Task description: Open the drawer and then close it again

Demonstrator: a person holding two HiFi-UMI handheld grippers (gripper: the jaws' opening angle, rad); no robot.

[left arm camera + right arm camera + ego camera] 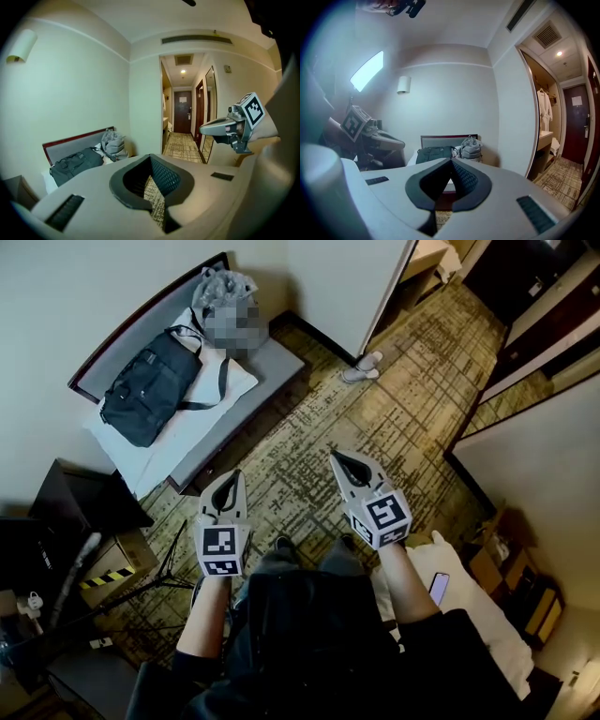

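While I hold them out over the brown-and-cream patterned carpet (375,427), my left gripper (231,476) has its jaws pressed fully together with nothing between them. My right gripper (340,461) is the same, closed tight on nothing.

Both point roughly toward the grey padded bench with a dark wooden back rail (272,357). The left one is nearer the bench's front edge and the right one is further out from it, and neither touches it. On the bench lies a black fabric duffel bag (150,395), resting on white folded bedding (230,379). A crumpled grey bundle of cloth (223,287) sits at the bench's far end, against the wall. A pair of white slippers (362,368) rests on the carpet just past that far corner of the bench.

Off the bench's near end stands a dark low cabinet (84,498), and beside it is a cardboard box banded with yellow-and-black tape (114,568). As for the drawer, I cannot tell which piece of furniture around the bench holds it
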